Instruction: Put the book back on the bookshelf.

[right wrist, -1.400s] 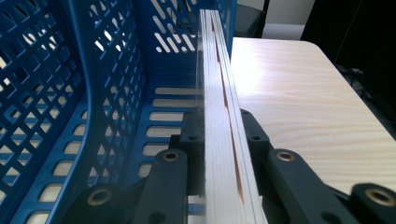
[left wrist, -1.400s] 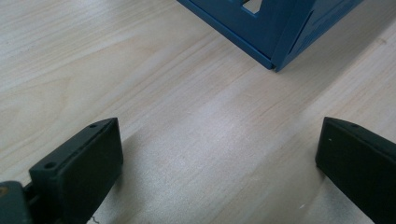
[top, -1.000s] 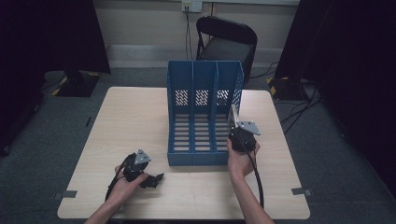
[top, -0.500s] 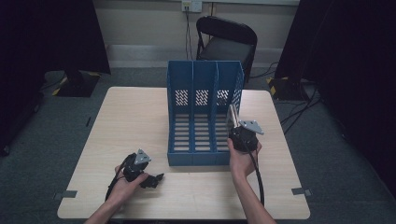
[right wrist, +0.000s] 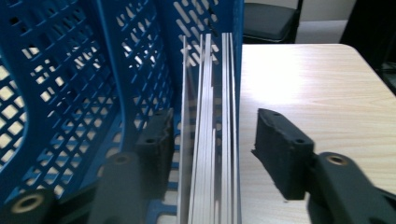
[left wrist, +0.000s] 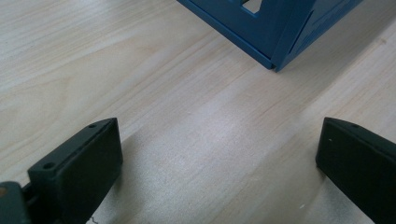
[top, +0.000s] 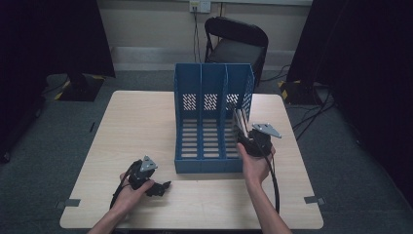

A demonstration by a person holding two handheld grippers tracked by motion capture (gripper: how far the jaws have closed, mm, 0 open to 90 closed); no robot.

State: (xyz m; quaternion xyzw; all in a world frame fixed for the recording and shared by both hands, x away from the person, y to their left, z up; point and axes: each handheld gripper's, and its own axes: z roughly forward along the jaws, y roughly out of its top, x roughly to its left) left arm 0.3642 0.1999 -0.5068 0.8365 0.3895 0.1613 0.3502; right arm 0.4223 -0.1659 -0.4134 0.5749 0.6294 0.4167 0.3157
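**Thin sheets standing in the file rack, the grip not yet closed**

A pale wood-topped bench (top: 146,122) carries a blue perforated plastic file rack with three compartments (top: 210,122), its open front facing the person. Behind the bench stands a black folding chair (top: 238,44).

In the rack's rightmost compartment, hard against the outer wall, stands a bundle of thin silvery-white flat sheets (right wrist: 210,140), upright on edge and leaning slightly back. I cannot tell what they are made of.

The right gripper (right wrist: 212,144) sits at the rack's front right corner. Its jaws are spread apart, one inside the compartment and the other outside the rack wall, with sheets and wall between them and nothing clamped.

The left gripper (top: 158,187) rests low on the bench near the rack's front left corner, its jaws released wide over bare wood.

My judgement: the sheets are in the rack and the right jaws are lined up, but no hold is made, so whatever handling is meant remains largely ahead.
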